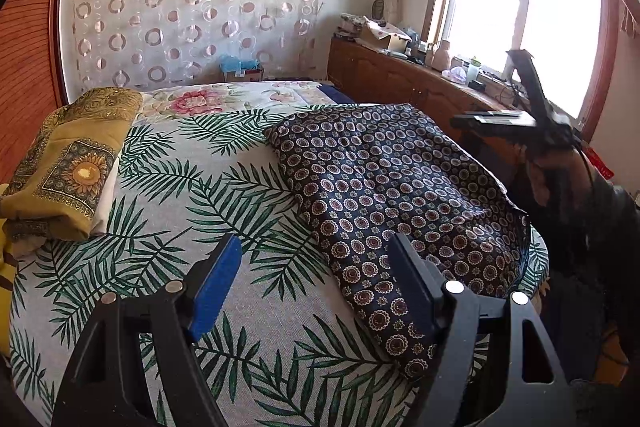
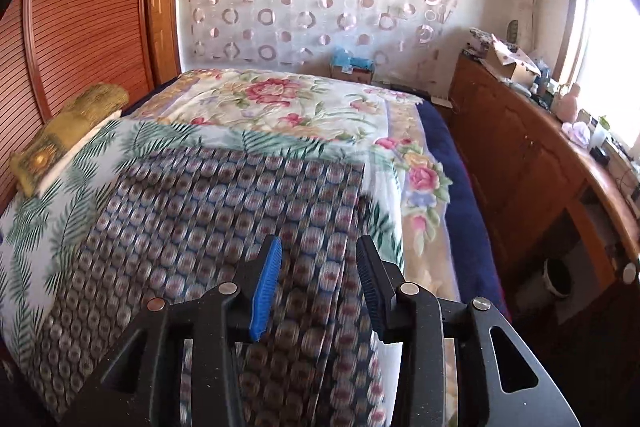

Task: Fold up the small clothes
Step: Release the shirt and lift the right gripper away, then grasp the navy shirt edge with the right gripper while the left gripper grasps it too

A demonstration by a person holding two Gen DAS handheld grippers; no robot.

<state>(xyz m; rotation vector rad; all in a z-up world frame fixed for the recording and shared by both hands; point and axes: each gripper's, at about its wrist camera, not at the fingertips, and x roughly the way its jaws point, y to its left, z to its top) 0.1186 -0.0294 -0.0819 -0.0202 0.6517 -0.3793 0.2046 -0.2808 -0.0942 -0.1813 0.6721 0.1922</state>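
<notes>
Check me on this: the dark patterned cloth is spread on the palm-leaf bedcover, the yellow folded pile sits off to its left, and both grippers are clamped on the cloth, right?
Not quite. Both wrist views show the left gripper and right gripper open, holding nothing. The rest stands: the dark patterned cloth lies on the palm-leaf bedcover, with the yellow folded pile to its left.

Open leaf-print sheet [image 1: 168, 187] from 6 to 11 o'clock of left gripper [image 1: 316, 275]: free passage. Navy patterned cloth [image 1: 400, 187] spread at 12–3 o'clock, covering bed's right side. Folded yellow cloth stack [image 1: 68, 167] blocking far left, 10 o'clock. Wooden cabinet w/ clutter [image 2: 520, 147] walling off right, 2 o'clock. Floral blanket [image 2: 280, 103] bare beyond, 12 o'clock.
</notes>
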